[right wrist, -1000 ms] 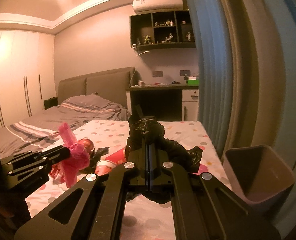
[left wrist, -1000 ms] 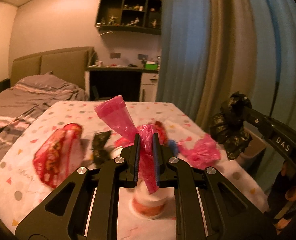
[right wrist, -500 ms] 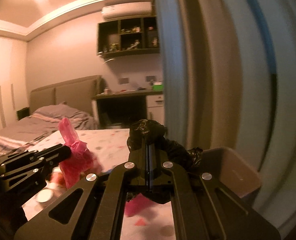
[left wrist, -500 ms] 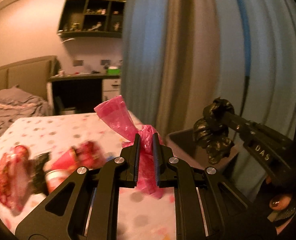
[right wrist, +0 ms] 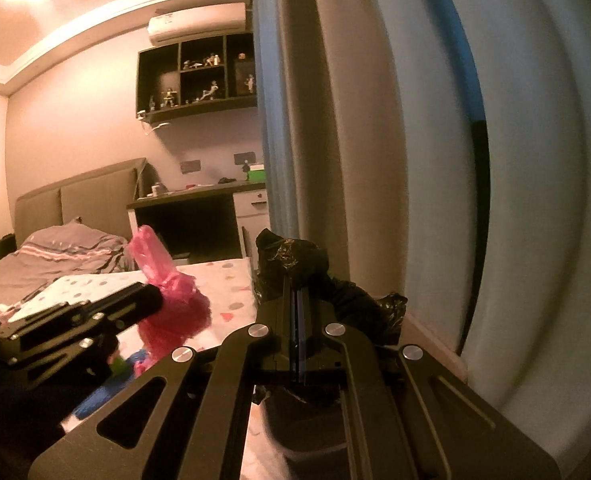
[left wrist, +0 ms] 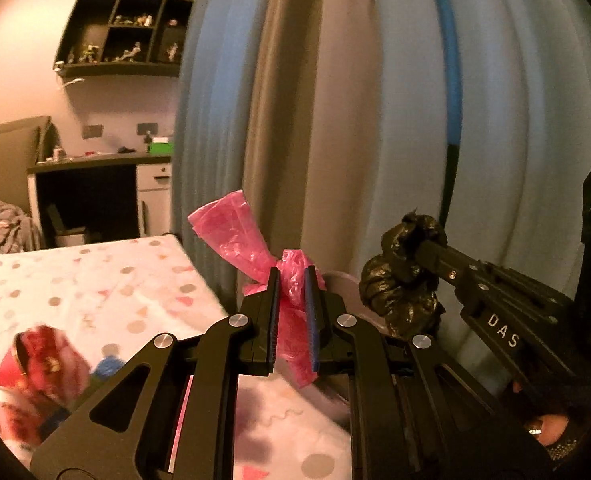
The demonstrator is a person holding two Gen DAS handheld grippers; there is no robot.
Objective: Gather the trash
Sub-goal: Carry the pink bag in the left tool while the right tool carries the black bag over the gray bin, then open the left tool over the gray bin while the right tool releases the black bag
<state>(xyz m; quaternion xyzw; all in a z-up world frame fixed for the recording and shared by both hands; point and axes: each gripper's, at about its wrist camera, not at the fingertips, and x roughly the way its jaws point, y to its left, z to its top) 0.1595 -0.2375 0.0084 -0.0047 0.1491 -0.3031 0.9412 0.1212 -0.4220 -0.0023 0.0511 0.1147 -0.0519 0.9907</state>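
Note:
My left gripper (left wrist: 291,276) is shut on a crumpled pink plastic bag (left wrist: 231,236), whose tail sticks up to the left above the fingers. My right gripper (right wrist: 296,284) is shut on a crumpled black plastic bag (right wrist: 295,258). In the left wrist view the right gripper (left wrist: 419,246) comes in from the right with the black bag (left wrist: 399,292) hanging off its tip. In the right wrist view the left gripper (right wrist: 151,300) reaches in from the left with the pink bag (right wrist: 171,296). Both bags hang past the table's right edge, over a grey bin (left wrist: 345,284) that is mostly hidden.
Red snack wrappers (left wrist: 43,364), a cup (left wrist: 3,404) and a blue scrap (left wrist: 105,368) lie on the polka-dot table (left wrist: 95,280) at the left. Blue and beige curtains (left wrist: 375,120) hang close ahead. A bed (right wrist: 63,256) and a desk (right wrist: 199,200) stand at the back.
Both grippers have swung to the right, away from the table's litter and toward the curtains. The bin has come up under them. Each still grips its bag.

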